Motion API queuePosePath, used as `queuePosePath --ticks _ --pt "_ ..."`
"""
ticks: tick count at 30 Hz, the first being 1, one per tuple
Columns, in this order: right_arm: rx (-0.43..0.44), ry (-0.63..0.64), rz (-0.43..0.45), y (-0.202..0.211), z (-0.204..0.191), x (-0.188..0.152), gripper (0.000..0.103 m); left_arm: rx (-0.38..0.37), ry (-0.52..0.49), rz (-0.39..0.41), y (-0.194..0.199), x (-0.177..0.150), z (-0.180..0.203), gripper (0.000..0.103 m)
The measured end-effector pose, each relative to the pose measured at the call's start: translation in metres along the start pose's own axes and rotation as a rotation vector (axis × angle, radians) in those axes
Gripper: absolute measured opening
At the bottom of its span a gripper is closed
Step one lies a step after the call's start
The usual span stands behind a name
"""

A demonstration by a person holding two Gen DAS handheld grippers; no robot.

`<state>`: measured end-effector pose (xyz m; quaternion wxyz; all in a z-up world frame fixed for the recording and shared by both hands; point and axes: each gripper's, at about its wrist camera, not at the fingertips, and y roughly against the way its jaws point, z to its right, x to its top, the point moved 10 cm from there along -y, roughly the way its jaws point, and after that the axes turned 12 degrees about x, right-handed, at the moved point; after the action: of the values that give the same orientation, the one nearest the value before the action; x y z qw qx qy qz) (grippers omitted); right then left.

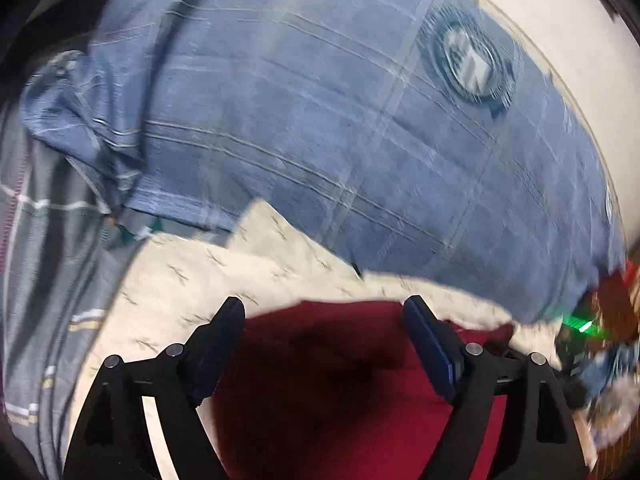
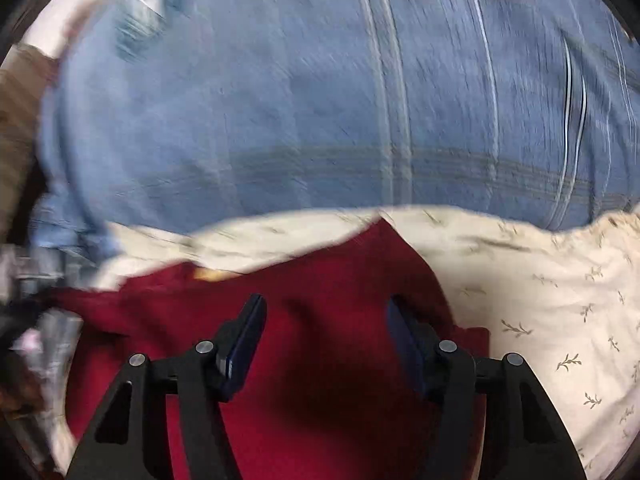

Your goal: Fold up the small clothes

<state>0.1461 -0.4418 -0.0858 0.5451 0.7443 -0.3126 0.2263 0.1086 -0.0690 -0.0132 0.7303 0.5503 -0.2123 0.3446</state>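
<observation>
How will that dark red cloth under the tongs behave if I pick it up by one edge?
The red cloth lies rumpled on the cream printed fabric, so it probably drapes limply. It looks thin and light, likely sagging from whichever edge is pinched.

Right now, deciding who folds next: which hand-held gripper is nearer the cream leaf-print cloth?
Hard to call. Left hand-held gripper reaches the cream leaf-print cloth; right is over red fabric.

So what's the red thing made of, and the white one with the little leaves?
The red garment looks like soft matte knit or fleece: deep colour, no shine, slack folds. The white cloth with small leaf sprigs looks like thin printed cotton, smooth and lightly rumpled. Blur leaves both weaves uncertain.
</observation>
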Motion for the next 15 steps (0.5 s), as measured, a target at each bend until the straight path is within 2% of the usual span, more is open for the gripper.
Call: queuePosePath --ticks 1,3,7,11,15 --pt "-0.052 -0.019 -0.024 -0.012 0.013 -0.003 0.059 0.003 0.007 -0.005 0.001 0.0 -0.003 0.082" --pt "-0.065 -0.067 -0.051 -0.023 0.026 -0.009 0.055 0.016 0.01 -0.012 0.002 -0.003 -0.01 0.082" --pt "-0.072 -0.013 0.027 0.003 0.005 -0.003 0.06 0.079 -0.027 -0.063 -0.003 -0.018 -0.011 0.082" --pt "0.065 0.061 0.043 0.018 -0.051 0.002 0.06 0.084 -0.054 -0.112 0.003 -0.036 -0.004 0.082" --pt "0.159 0.14 0.011 0.004 -0.104 0.005 0.06 0.124 -0.066 -0.159 0.014 -0.057 -0.013 0.082"
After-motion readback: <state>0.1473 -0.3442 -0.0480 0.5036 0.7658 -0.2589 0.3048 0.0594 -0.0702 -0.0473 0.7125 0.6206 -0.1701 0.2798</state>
